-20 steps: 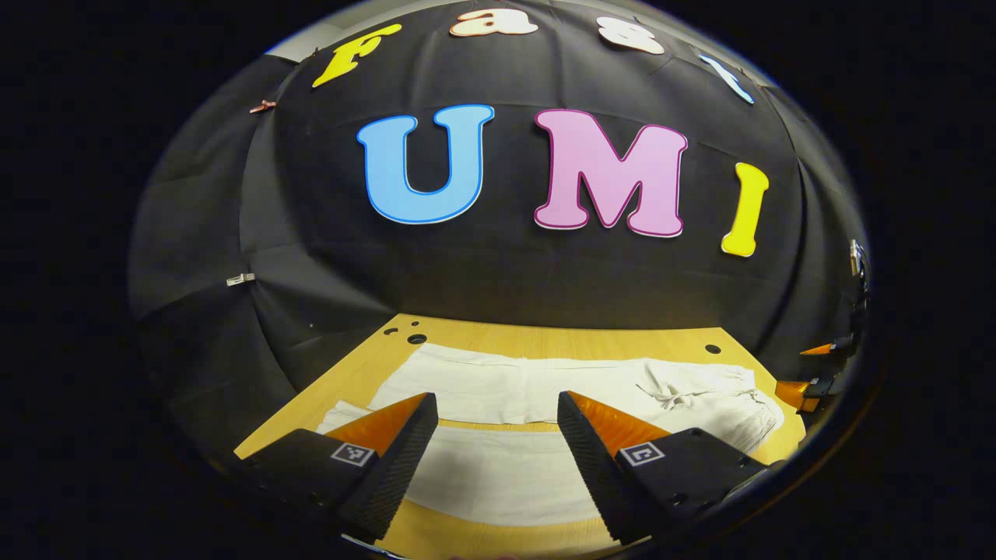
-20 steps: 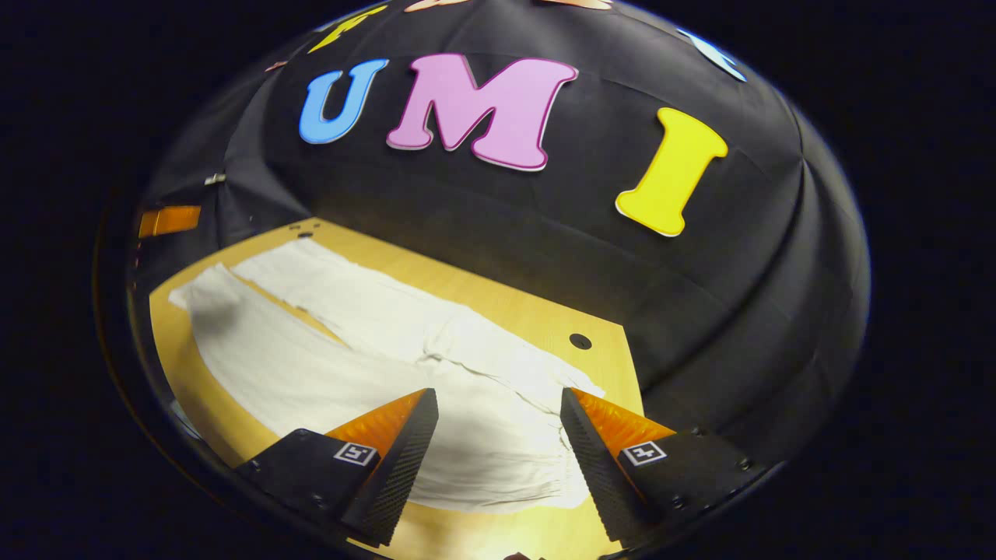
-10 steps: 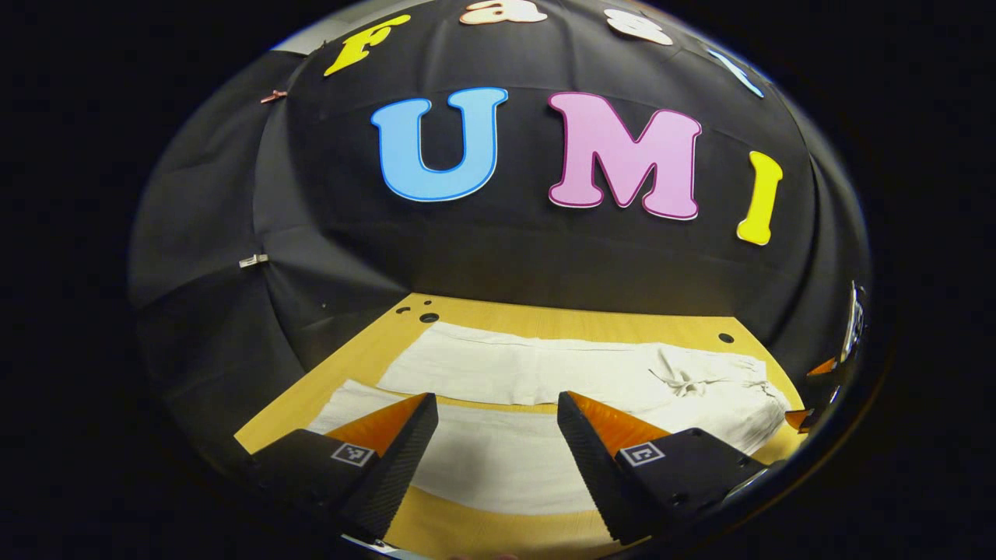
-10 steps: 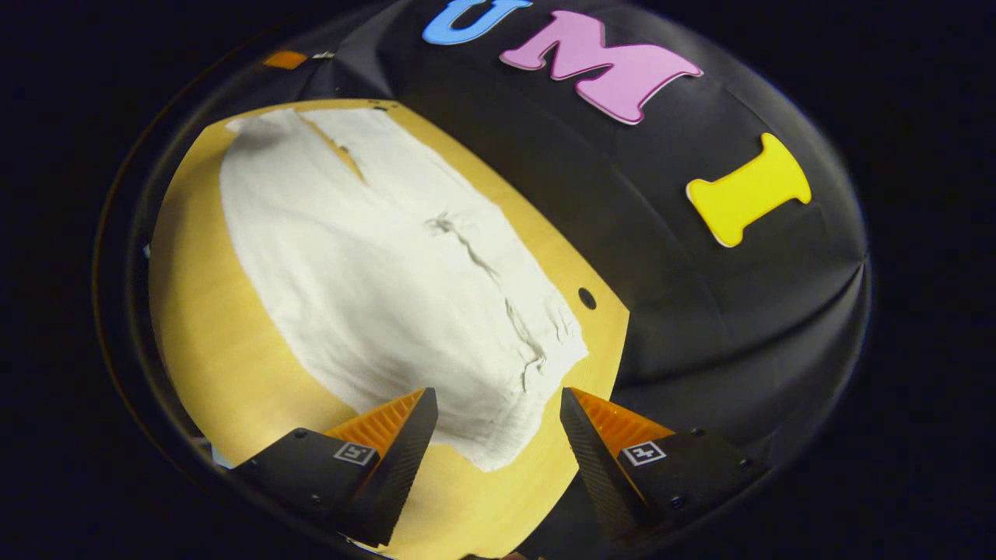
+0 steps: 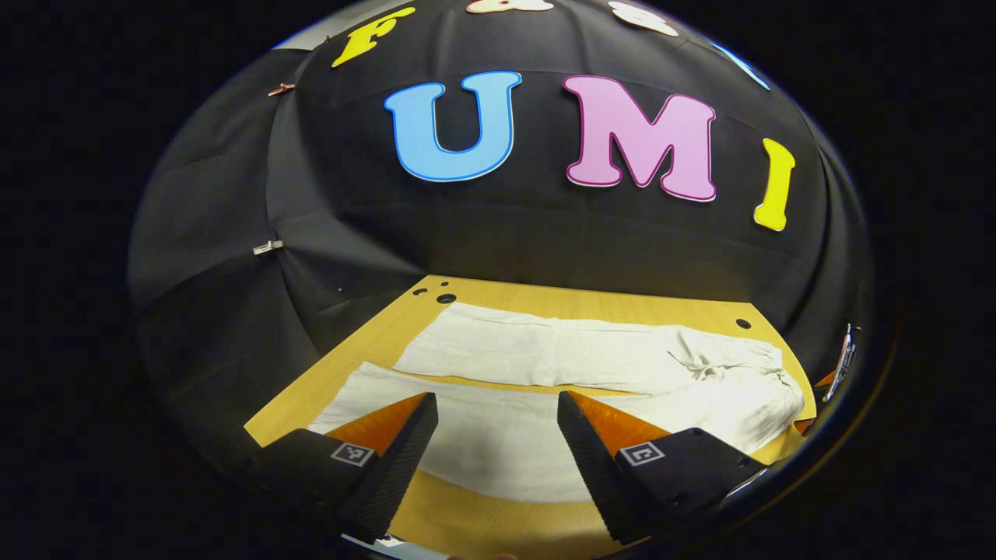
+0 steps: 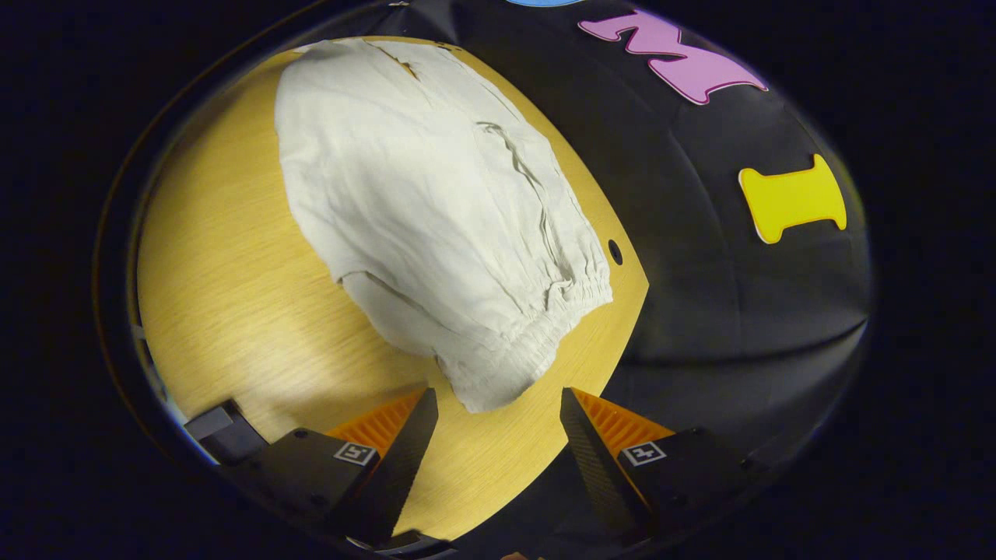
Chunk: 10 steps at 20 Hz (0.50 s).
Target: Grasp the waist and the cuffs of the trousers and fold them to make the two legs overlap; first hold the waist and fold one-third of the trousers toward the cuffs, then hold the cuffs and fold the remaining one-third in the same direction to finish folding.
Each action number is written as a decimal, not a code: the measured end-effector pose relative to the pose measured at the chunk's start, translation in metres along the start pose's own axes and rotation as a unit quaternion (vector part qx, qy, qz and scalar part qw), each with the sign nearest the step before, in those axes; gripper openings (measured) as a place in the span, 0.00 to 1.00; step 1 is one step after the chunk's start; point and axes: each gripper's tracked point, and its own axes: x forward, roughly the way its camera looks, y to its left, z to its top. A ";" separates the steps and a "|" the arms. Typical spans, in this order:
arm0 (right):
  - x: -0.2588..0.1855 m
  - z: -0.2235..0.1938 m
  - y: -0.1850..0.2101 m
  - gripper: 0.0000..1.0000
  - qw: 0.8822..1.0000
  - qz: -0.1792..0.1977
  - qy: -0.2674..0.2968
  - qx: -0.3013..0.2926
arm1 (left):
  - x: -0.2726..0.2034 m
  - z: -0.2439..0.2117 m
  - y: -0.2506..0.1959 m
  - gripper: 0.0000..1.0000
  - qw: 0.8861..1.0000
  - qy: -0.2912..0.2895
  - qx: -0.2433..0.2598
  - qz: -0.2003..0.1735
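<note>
My right gripper (image 6: 498, 435) has swung down over the waist (image 6: 537, 342) of the trousers (image 5: 545, 365), lying flat on the table (image 6: 233, 311) — both grippers spread, 2 legs still unfolded, left gripper (image 5: 498, 439) near the cuffs.

trousers (image 5: 545, 365) flat on table (image 5: 498, 521), fingers (image 5: 389, 459) apart

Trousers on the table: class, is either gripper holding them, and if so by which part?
Nothing is held. The trousers lie flat on the table; both grippers' jaws stand open above them.
</note>
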 end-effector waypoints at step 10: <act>0.024 0.023 -0.006 0.96 0.994 -0.017 -0.015 -0.104 | -0.003 -0.016 0.023 0.98 0.999 0.018 -0.008 0.028</act>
